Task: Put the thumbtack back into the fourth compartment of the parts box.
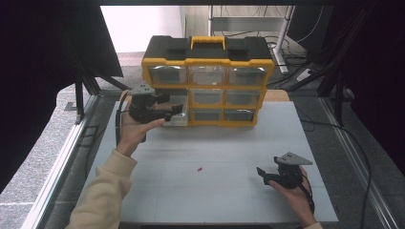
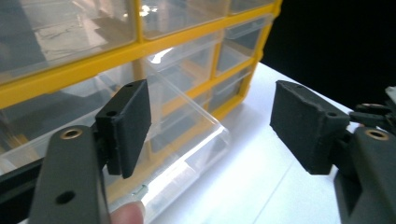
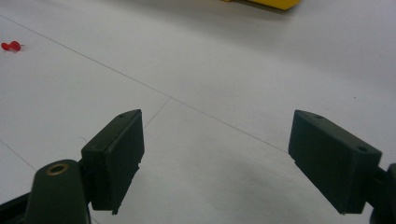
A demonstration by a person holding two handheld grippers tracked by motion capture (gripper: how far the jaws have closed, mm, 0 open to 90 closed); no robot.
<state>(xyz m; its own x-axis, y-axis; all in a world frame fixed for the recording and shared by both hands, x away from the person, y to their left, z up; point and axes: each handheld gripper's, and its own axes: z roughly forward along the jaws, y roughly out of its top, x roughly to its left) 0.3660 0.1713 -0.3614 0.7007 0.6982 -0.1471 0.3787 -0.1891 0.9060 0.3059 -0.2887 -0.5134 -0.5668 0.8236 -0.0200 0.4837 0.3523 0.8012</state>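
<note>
A yellow and black organiser (image 1: 208,78) with clear drawers stands at the back of the white table (image 1: 224,143). Its bottom-left clear drawer (image 1: 175,116) (image 2: 187,154) is pulled partway out. My left gripper (image 1: 173,106) (image 2: 210,123) hovers open just in front of that drawer, with nothing between its pads. A small red push pin (image 1: 199,169) (image 3: 10,46) lies on the table's middle. My right gripper (image 1: 261,173) (image 3: 217,158) rests open low over the table at the front right, its jaws wide apart and empty.
Black frame posts (image 1: 79,98) and cables (image 1: 305,71) stand around the table. The table's metal side rails (image 1: 62,157) run along both sides. A person's hand in a cream sleeve (image 1: 102,191) holds the left gripper.
</note>
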